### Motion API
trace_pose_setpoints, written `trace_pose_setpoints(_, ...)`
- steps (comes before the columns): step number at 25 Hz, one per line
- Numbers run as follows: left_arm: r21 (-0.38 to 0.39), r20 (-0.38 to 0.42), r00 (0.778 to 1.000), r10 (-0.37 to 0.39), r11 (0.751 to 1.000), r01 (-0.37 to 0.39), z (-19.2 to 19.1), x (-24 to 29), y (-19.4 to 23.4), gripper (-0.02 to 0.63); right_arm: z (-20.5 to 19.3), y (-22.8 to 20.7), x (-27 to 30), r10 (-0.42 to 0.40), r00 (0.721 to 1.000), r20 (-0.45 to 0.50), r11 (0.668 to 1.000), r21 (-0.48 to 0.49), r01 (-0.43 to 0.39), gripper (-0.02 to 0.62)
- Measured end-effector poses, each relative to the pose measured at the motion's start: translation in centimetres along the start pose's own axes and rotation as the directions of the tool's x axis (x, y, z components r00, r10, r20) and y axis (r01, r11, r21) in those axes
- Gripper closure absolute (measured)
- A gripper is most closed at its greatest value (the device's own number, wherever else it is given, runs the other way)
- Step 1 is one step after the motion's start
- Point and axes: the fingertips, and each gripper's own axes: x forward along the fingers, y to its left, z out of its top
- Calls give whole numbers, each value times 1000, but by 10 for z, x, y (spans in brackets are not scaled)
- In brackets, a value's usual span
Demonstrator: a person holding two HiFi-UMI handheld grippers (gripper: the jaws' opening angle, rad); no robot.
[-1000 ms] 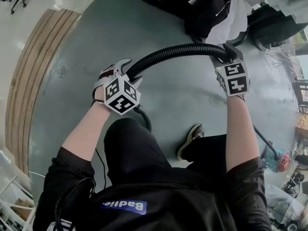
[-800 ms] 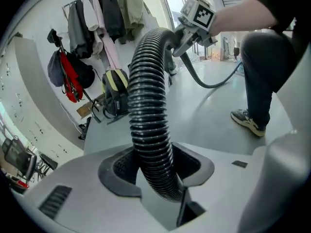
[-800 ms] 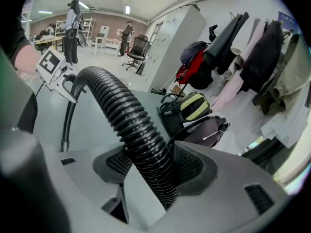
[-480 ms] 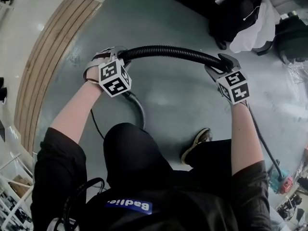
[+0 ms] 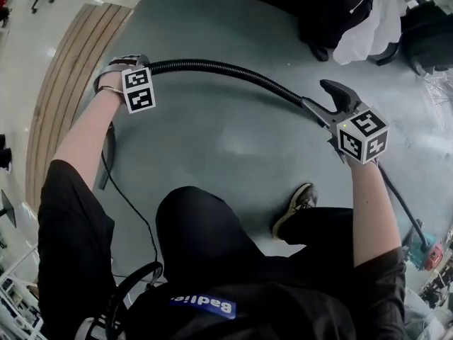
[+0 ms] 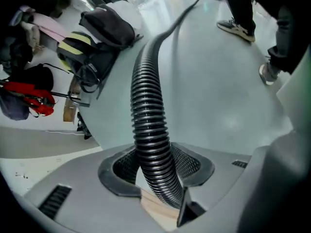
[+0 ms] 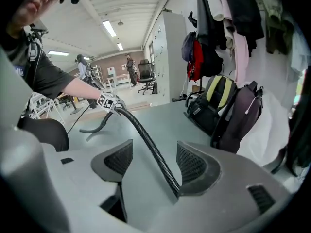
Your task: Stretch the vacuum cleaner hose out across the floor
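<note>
The black ribbed vacuum hose (image 5: pixel 233 73) arcs over the grey floor between my two grippers. My left gripper (image 5: pixel 131 66) is at the upper left, pointing steeply down. Its jaws (image 6: pixel 158 164) have just been closing and now pinch the hose (image 6: pixel 146 106) between the pads. Below it the hose's far end (image 5: pixel 107 154) curves down to the floor. My right gripper (image 5: pixel 333 94) is at the right. Its jaws (image 7: pixel 154 161) have just been opening and stand wide, with the hose (image 7: pixel 146 140) lying loose between them against the right jaw.
Backpacks and bags (image 5: pixel 333 13) with a white cloth (image 5: pixel 368 20) lie at the top. A wooden strip (image 5: pixel 64 83) borders the floor on the left. My shoe (image 5: pixel 297 204) is below the hose. A thin tube (image 5: pixel 396 197) runs to a teal and red device (image 5: pixel 425 250).
My left gripper has swung out to the left and down with the hose, drawing it into a longer, flatter arc. The right gripper has sunk a little and moved right.
</note>
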Motion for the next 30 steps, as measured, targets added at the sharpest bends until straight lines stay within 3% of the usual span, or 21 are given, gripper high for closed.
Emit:
trace_pose_setpoints(3, 49, -64, 997, -31, 998, 34, -21, 54, -12, 407, -9, 0, -21, -45, 999, -1, 999, 6, 45, 330)
trace_pose_setpoints(8, 91, -113, 993, -14, 996, 25, -40, 110, -29, 402, -36, -3, -50, -102, 994, -35, 995, 11, 102, 330)
trace_pose_setpoints(10, 40, -114, 992, -47, 998, 52, -36, 124, -40, 389, -45, -4, -60, -114, 992, -50, 993, 25, 115, 330)
trace_pose_setpoints(11, 3, -116, 991, -66, 998, 66, -34, 131, -46, 347, -48, -4, -64, -119, 992, -47, 992, 33, 121, 330)
trace_pose_setpoints(17, -138, -64, 980, -190, 974, 179, -31, 129, -66, 236, -39, -18, -68, -91, 994, 52, 991, 107, 85, 330)
trace_pose_setpoints(20, -238, 21, 989, -145, 960, 145, -29, 99, -56, 236, -26, -23, -59, -45, 995, 90, 992, 118, 34, 330)
trace_pose_setpoints(22, -328, 89, 992, -91, 938, 115, -19, 76, -46, 236, -14, -26, -48, -10, 994, 105, 995, 96, 0, 330)
trace_pose_setpoints(25, -490, 219, 976, -2, 865, 112, 9, 35, -35, 236, 11, -29, -27, 63, 987, 145, 997, 40, -70, 330)
trace_pose_setpoints(27, -565, 316, 947, 53, 813, 143, 39, 4, -34, 236, 24, -32, -16, 117, 976, 182, 993, 15, -121, 330)
trace_pose_setpoints(30, -613, 424, 895, 136, 770, 173, 94, -32, -34, 236, 24, -44, 1, 183, 955, 232, 978, 51, -200, 330)
